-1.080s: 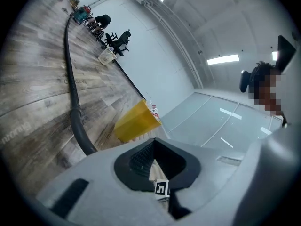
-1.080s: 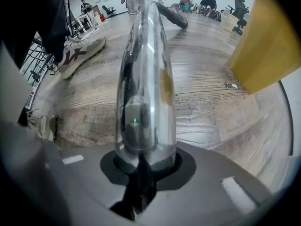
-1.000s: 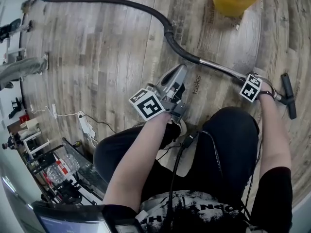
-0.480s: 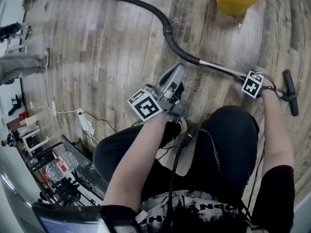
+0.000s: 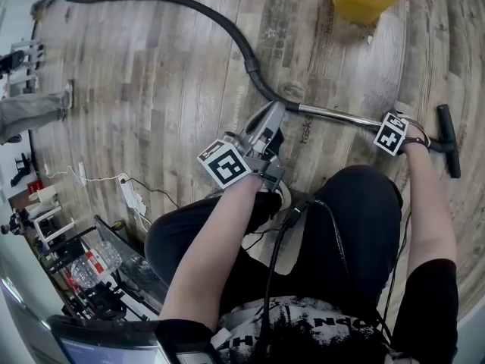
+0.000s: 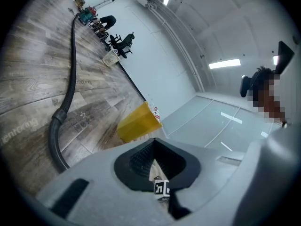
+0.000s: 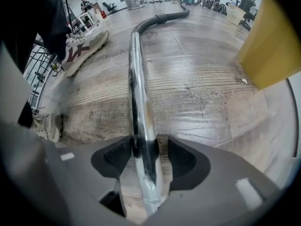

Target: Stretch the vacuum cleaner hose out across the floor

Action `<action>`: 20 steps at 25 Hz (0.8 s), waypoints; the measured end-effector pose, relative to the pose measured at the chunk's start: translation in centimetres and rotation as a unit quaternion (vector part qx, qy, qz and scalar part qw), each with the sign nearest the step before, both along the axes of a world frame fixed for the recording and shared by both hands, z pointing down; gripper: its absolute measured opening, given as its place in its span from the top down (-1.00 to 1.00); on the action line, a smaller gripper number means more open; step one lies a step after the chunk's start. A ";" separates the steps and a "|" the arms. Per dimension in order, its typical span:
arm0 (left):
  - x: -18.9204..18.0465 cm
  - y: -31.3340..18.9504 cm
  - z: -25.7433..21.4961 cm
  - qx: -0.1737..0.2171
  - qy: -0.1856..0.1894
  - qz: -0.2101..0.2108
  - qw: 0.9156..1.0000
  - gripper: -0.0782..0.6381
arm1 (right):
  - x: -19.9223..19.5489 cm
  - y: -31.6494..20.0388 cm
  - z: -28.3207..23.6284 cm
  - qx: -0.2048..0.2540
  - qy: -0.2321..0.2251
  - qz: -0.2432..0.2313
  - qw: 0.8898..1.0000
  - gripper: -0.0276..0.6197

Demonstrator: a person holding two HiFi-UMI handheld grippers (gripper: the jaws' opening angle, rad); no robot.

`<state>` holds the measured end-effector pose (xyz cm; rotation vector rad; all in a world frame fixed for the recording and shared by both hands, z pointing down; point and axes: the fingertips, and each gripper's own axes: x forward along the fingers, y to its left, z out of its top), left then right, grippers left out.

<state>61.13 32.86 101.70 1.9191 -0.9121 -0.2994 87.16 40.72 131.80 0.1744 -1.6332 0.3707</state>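
Change: the black hose's [image 5: 227, 21] bend has slid left, and the chrome tube [image 5: 333, 114] lies more level.
Head view: the tube runs leftward from the right gripper [image 5: 403, 136], the nearer one. The left gripper [image 5: 273, 116] is beside the hose joint.
Left gripper view: jaws are together and empty, with the hose ahead-left on the floor.
Right gripper view: jaws have just been opening and straddle the tube unclamped. Its long axis runs straight ahead.

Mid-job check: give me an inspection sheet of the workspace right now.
Surface: worn wood-plank floor.
Job's things: black ribbed vacuum hose curving across the floor into a chrome metal tube with a black floor nozzle.
Clutter: yellow plastic bin beyond the tube.
Grippers: left gripper shut, empty; right gripper open, jaws just been opening, tube between them.
Cables: white power strip and cord on floor; black cable over the person's lap.
Surroundings: standing person's legs; rack holding bottles.
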 end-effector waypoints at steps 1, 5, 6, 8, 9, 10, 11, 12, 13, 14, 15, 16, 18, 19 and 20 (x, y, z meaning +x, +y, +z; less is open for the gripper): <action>0.0 0.0 -0.1 0.002 -0.001 0.002 1.000 0.78 | 0.0 0.0 -0.1 0.000 -0.001 0.001 1.000 0.13; 0.7 -0.3 0.3 0.004 -0.005 0.019 1.000 0.78 | 0.5 0.2 -0.3 -0.005 0.006 0.006 1.000 0.16; 0.9 -0.4 0.4 0.004 -0.006 0.024 1.000 0.78 | 0.7 0.2 -0.4 -0.007 0.006 0.009 1.000 0.17; 1.2 -0.8 0.5 0.006 -0.007 0.032 0.999 0.78 | 0.7 0.0 -0.9 -0.007 0.005 0.012 1.000 0.20; 1.2 -1.0 0.4 0.007 -0.005 0.033 0.999 0.78 | 0.7 -0.1 -1.3 -0.006 0.004 0.009 1.000 0.21; 1.2 -1.2 0.4 0.008 -0.003 0.032 0.999 0.78 | 0.6 -0.2 -1.8 -0.004 0.002 0.005 1.000 0.23; 1.1 -1.4 0.3 0.009 -0.001 0.031 0.999 0.78 | 0.3 -0.4 -2.2 -0.001 -0.002 0.000 1.000 0.28; 1.0 -1.8 0.2 0.011 0.001 0.029 1.000 0.78 | -0.2 -0.8 -2.8 0.003 -0.008 -0.003 1.000 0.33; 0.8 -2.1 0.0 0.014 0.002 0.027 1.000 0.78 | -0.8 -1.3 -3.5 0.009 -0.018 -0.004 1.000 0.38; 0.7 -2.3 -0.1 0.017 0.001 0.028 0.999 0.79 | -1.6 -1.7 -4.2 0.017 -0.032 -0.002 0.999 0.47; 0.6 -2.5 -0.3 0.021 -0.003 0.031 0.999 0.78 | -2.4 -2.2 -5.0 0.026 -0.047 0.002 0.999 0.56; 0.5 -2.7 -0.5 0.025 -0.010 0.037 0.999 0.79 | -3.3 -2.7 -5.8 0.035 -0.063 0.010 0.997 0.65; 0.5 -3.2 -0.8 0.038 -0.034 0.058 0.997 0.79 | -5.1 -4.0 -7.4 0.056 -0.100 0.033 0.993 0.87; 0.7 -3.5 -0.9 0.048 -0.054 0.076 0.994 0.79 | -6.2 -4.6 -8.3 0.064 -0.120 0.047 0.990 0.90; 0.9 -3.8 -1.0 0.059 -0.079 0.098 0.990 0.79 | -7.3 -5.1 -9.1 0.068 -0.141 0.060 0.986 0.90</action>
